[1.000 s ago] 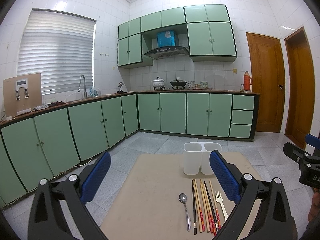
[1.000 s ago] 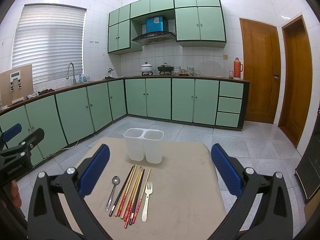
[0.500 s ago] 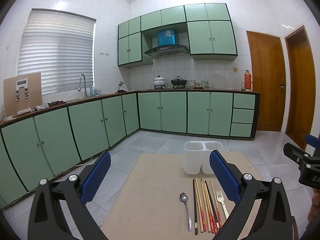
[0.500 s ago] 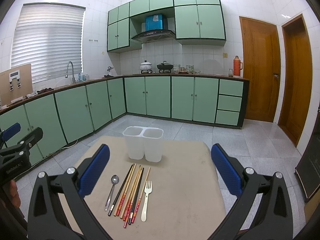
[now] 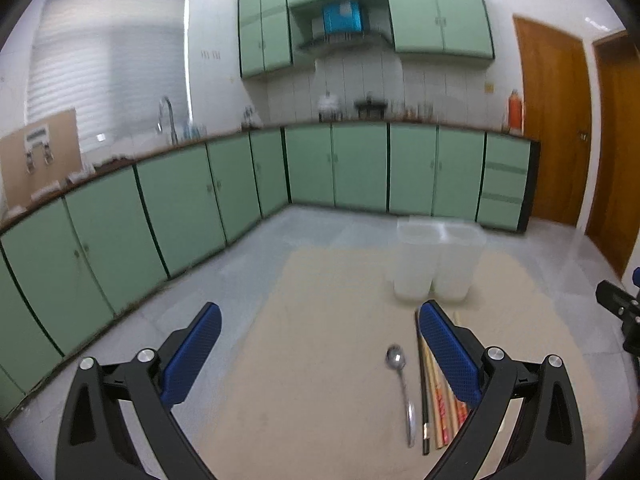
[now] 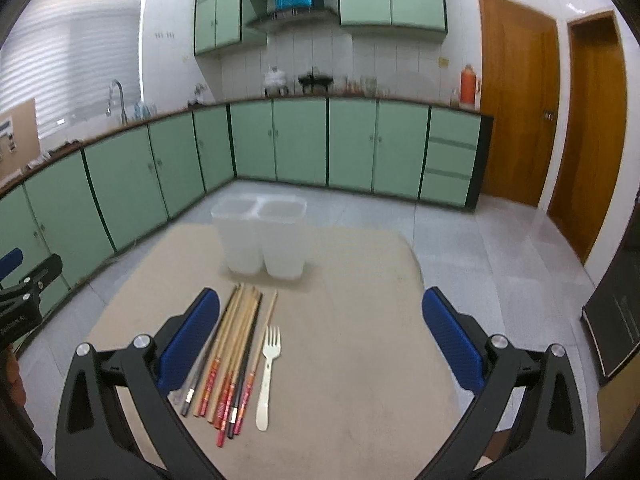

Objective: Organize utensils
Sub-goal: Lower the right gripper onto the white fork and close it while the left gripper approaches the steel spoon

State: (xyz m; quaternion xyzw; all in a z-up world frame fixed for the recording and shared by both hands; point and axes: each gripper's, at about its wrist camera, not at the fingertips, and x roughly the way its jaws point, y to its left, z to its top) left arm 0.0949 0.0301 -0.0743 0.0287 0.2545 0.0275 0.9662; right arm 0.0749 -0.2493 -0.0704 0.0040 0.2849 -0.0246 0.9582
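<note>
1. Left gripper [image 5: 318,354]: jaws wide apart, nothing held, hovering over the worktop [image 5: 320,400].
2. Right gripper [image 6: 320,338]: jaws wide apart too, nothing held, over the same worktop [image 6: 360,360].
3. Spoon [image 5: 402,392] lies flat, bowl pointing away, just left of the chopsticks [image 5: 434,392]; in the left view it sits between the jaws, near the right one.
4. Chopsticks [image 6: 236,356]: loose bundle lying flat, tips toward the holder [image 6: 260,236], partly behind the right gripper's left finger [image 6: 188,344].
5. Fork [image 6: 268,372], cream-coloured, lies just right of the chopsticks, tines away.
6. Holder: translucent, two compartments, upright, beyond the utensils. Both views are motion-blurred, so I cannot tell its contents.
</note>
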